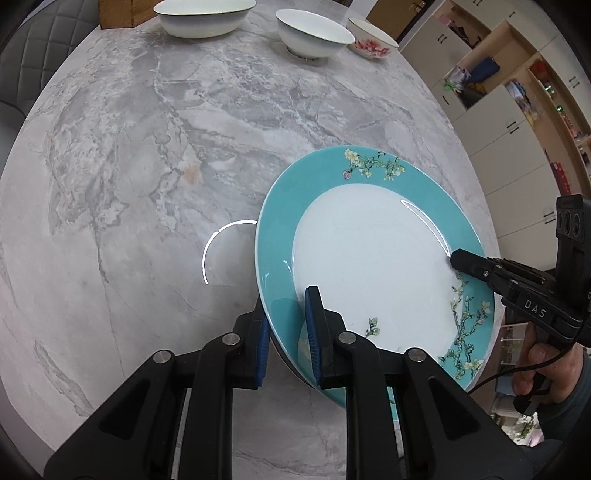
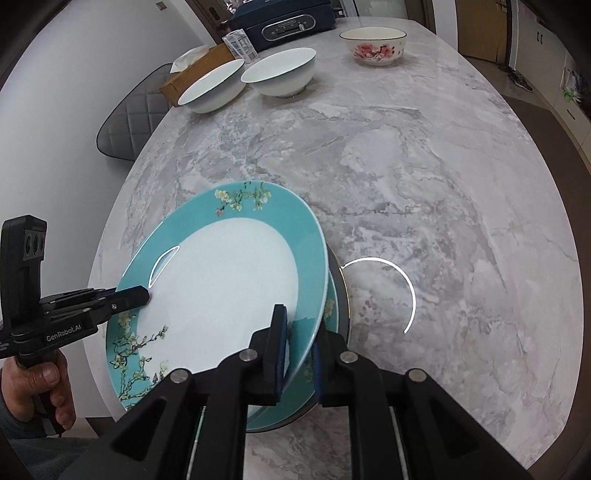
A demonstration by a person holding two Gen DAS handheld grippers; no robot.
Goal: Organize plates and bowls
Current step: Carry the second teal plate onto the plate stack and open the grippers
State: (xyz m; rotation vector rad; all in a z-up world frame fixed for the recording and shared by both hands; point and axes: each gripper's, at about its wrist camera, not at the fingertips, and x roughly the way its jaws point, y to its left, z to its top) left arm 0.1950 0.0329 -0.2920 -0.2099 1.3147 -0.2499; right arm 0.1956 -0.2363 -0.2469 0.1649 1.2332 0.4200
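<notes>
A teal-rimmed plate [image 1: 369,258] with a white centre and blossom branches hangs tilted over the near part of the marble table [image 1: 147,147]. My left gripper [image 1: 288,330] is shut on its left rim, blue pads on both faces. My right gripper [image 2: 301,343] is shut on the opposite rim of the same plate [image 2: 229,288]. Each gripper appears in the other's view: the right gripper [image 1: 458,262] and the left gripper [image 2: 142,293]. Under the plate lies a second teal plate [image 2: 331,306] on a dark-edged plate [image 2: 345,295]. Two white bowls [image 2: 212,86] [image 2: 280,72] and a red-flowered bowl [image 2: 373,46] stand at the far end.
A wooden tissue box [image 2: 192,70] and a dark case [image 2: 288,18] sit behind the bowls. A grey quilted chair [image 2: 129,122] stands at the table's left edge. White cabinets and open shelves [image 1: 509,122] line the room beyond the right edge. A person's hand [image 2: 40,391] holds the left gripper's handle.
</notes>
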